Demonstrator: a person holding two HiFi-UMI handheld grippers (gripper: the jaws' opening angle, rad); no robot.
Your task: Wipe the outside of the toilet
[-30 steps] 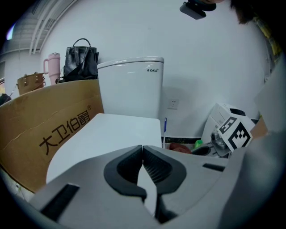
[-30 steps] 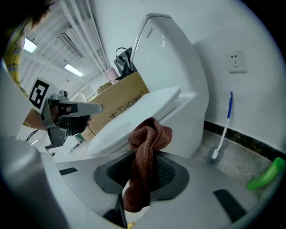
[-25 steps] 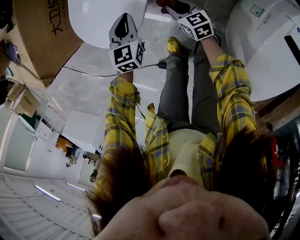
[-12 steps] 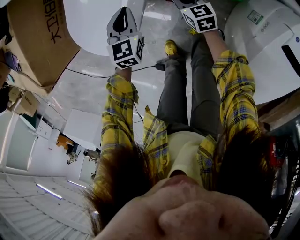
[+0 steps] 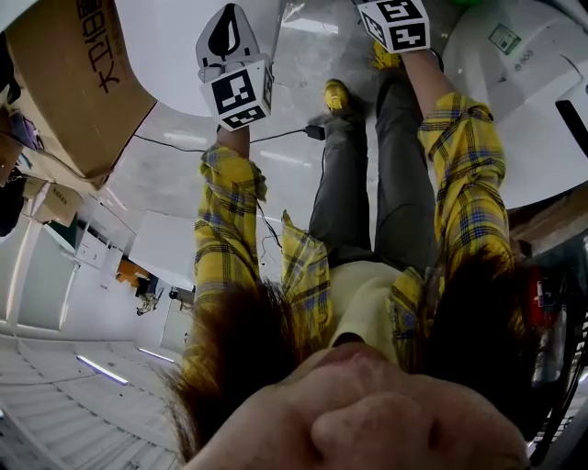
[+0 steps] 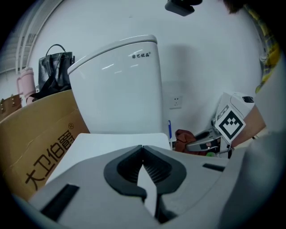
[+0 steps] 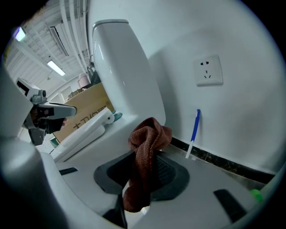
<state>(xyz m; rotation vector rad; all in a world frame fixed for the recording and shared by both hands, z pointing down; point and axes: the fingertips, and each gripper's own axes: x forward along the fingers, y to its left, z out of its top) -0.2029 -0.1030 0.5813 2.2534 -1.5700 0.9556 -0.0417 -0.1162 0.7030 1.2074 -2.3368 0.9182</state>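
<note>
The white toilet's tank (image 6: 120,85) stands upright ahead in the left gripper view, with its closed lid (image 6: 111,143) just beyond my left gripper (image 6: 142,150). That gripper is shut, its tips touching with nothing between them. My right gripper (image 7: 142,167) is shut on a brown cloth (image 7: 147,143) that bunches above the jaws and hangs down through them. It sits to the right of the tank (image 7: 125,76), near the wall. In the head view, the marker cubes of the left gripper (image 5: 236,87) and the right gripper (image 5: 400,23) show at the top.
A cardboard box (image 6: 44,143) stands left of the toilet, with a black bag (image 6: 53,67) behind it. A blue stick (image 7: 194,132) leans on the wall under a socket (image 7: 209,70). A second white fixture (image 5: 514,92) lies to the right. A cable (image 5: 276,138) crosses the floor.
Both grippers have moved further from the person, toward the top of the head view. The left one also drifted left along the white toilet.
</note>
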